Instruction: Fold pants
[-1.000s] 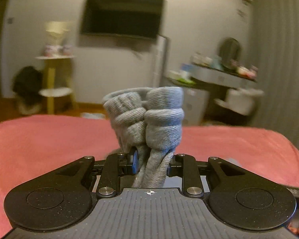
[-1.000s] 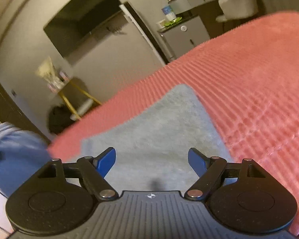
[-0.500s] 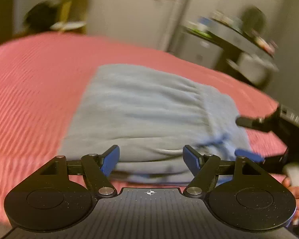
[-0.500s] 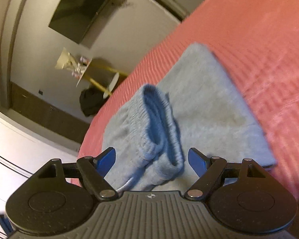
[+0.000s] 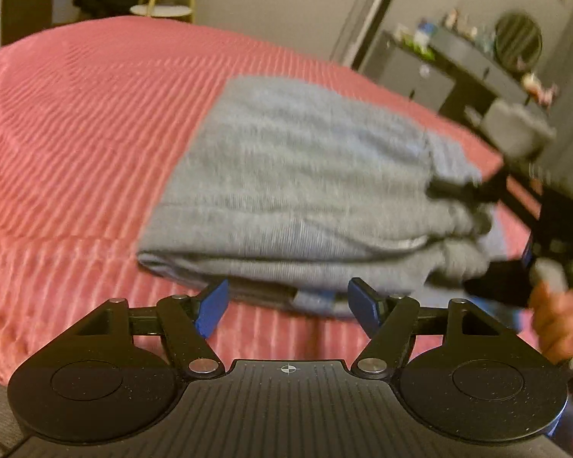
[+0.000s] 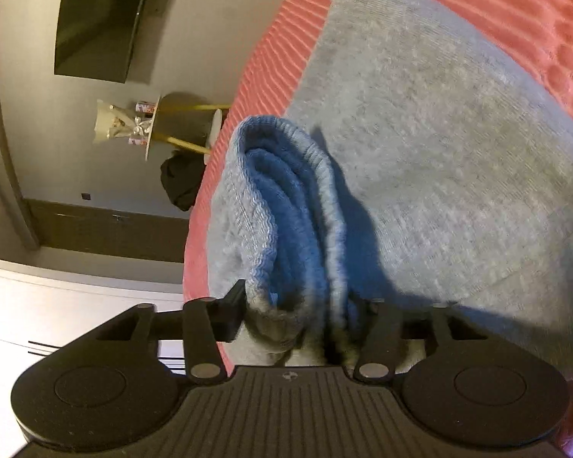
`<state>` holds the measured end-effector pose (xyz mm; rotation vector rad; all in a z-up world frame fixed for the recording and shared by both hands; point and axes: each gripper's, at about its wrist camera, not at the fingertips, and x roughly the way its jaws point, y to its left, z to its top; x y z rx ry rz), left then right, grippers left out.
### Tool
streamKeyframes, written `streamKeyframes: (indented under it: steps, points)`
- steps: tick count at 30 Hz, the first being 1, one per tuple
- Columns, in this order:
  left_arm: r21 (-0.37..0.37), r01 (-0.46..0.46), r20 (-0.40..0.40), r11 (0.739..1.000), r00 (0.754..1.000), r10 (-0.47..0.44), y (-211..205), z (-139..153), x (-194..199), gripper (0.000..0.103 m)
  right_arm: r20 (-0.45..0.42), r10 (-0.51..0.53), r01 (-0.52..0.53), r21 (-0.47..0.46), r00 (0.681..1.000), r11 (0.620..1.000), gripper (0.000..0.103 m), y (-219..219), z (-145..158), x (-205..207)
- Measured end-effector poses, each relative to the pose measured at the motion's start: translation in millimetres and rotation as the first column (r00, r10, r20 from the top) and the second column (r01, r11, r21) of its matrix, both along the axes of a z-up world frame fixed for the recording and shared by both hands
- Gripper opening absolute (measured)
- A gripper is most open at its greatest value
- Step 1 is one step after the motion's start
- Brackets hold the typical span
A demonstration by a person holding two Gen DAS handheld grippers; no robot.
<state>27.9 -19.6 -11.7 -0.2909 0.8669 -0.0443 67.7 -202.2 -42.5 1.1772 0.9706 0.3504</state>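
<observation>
Left gripper gapes wide, empty, nearest the folded edge; right gripper is clamped on the ribbed waistband. Grey sweatpants lie stacked on the pink bedspread (mostly folded, I'd say); tidying remains.

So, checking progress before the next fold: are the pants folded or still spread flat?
Folded. The pants lie in stacked grey layers on the red bedspread, and the right tongs pinch a bunched edge; left tongs open.
</observation>
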Motion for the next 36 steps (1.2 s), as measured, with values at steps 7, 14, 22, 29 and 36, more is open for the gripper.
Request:
streamKeyframes:
  steps: [7, 14, 22, 29, 36]
  points:
    - [-0.017, -0.14, -0.057, 0.99, 0.989, 0.139, 19.3, -7.2, 6.2, 0.068, 0.133, 0.05, -0.025, -0.183, 0.99, 0.983, 0.042, 31.3, 66.0, 3.2]
    - [-0.022, -0.277, -0.079, 0.961, 0.958, 0.275, 34.4, -6.5, 6.7, 0.061, 0.293, -0.081, 0.103, -0.06, 0.953, 0.993, 0.042, -10.5, 116.4, -21.4]
    - [-0.039, -0.181, -0.042, 0.983, 0.983, 0.18, 24.1, 0.5, 2.1, 0.061, 0.076, -0.123, 0.141, -0.309, 0.989, 0.941, 0.052, -51.7, 52.2, -24.6]
    - [-0.027, -0.129, -0.043, 0.991, 0.991, 0.127, 13.2, -4.4, 3.4, 0.063, 0.039, -0.161, 0.165, -0.207, 0.986, 0.964, 0.075, -56.3, 21.5, -29.6]
    - [-0.02, -0.132, -0.022, 0.991, 0.991, 0.132, 11.1, -3.1, 1.6, 0.063, 0.16, -0.126, 0.176, -0.35, 0.979, 0.92, 0.042, -47.2, 65.0, -32.8]
